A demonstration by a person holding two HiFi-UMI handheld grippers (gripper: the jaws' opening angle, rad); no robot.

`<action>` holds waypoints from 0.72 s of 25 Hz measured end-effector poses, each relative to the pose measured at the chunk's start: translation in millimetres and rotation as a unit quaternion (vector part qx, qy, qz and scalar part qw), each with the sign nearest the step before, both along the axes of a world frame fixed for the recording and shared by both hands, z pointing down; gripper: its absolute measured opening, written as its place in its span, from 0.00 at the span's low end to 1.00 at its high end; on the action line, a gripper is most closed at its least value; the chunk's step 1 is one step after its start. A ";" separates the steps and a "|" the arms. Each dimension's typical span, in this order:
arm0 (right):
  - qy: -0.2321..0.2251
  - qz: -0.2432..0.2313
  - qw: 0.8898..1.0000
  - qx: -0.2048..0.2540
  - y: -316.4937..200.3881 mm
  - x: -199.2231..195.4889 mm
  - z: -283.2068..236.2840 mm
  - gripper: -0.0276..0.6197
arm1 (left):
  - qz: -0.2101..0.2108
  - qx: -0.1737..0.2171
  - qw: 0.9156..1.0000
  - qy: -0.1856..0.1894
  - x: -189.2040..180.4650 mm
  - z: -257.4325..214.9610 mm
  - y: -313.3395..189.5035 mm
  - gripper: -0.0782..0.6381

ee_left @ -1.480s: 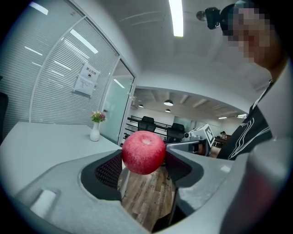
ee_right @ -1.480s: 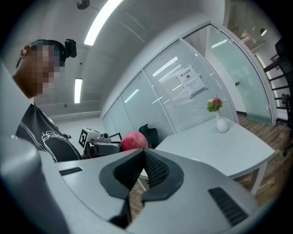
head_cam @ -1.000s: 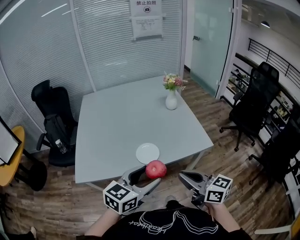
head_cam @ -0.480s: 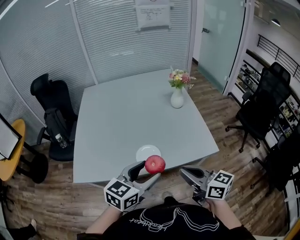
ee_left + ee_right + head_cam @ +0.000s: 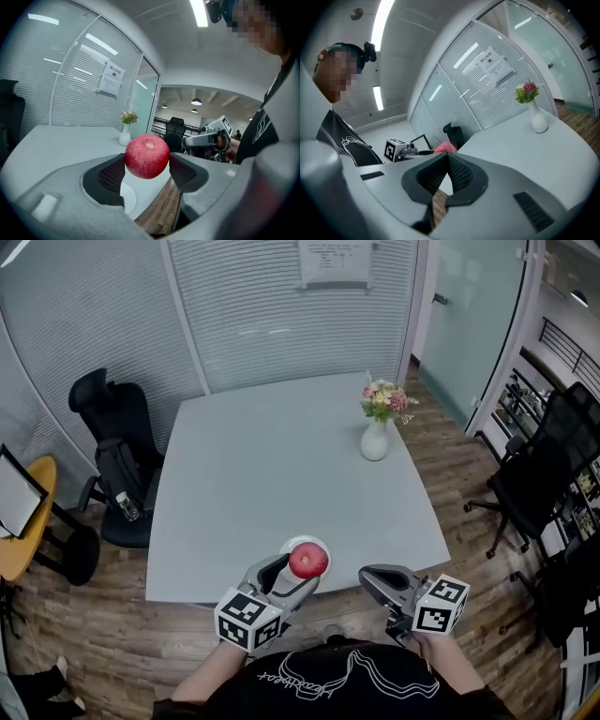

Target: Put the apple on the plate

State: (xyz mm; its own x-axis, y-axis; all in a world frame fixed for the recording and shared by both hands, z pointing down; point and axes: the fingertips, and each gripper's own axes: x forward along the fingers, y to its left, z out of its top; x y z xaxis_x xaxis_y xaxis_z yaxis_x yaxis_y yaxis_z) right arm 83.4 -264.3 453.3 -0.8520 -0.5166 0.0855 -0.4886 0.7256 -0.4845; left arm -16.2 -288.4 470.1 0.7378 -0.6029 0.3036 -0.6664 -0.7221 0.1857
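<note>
I'm squeezing the apple (image 5: 147, 156) across its middle in my left claw (image 5: 146, 168), plate (image 5: 287, 547) at twelve o'clock, judging it firm but slick; right claw (image 5: 446, 163) is idling clenched, empty.

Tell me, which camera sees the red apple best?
The left gripper view: the apple sits big and sharp in the middle, clamped by the left hand-held gripper. The head view shows it small, from above. The right gripper view shows only a pink sliver above its shut jaws.
</note>
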 end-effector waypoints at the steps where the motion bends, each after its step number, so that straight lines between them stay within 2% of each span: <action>1: 0.001 -0.003 1.000 -0.001 -4.2 -0.9 0.6 0.06 | -0.005 -0.001 1.000 -0.005 -1.6 4.3 -5.0 0.53; 6: 0.006 -0.010 1.000 -0.012 -23.6 -2.7 7.7 0.06 | -0.025 -0.015 0.999 -0.021 -8.2 29.2 -28.5 0.53; 18: 0.019 0.003 0.999 -0.038 -46.2 12.3 27.7 0.06 | -0.038 -0.049 0.996 -0.060 -9.9 89.9 -59.2 0.53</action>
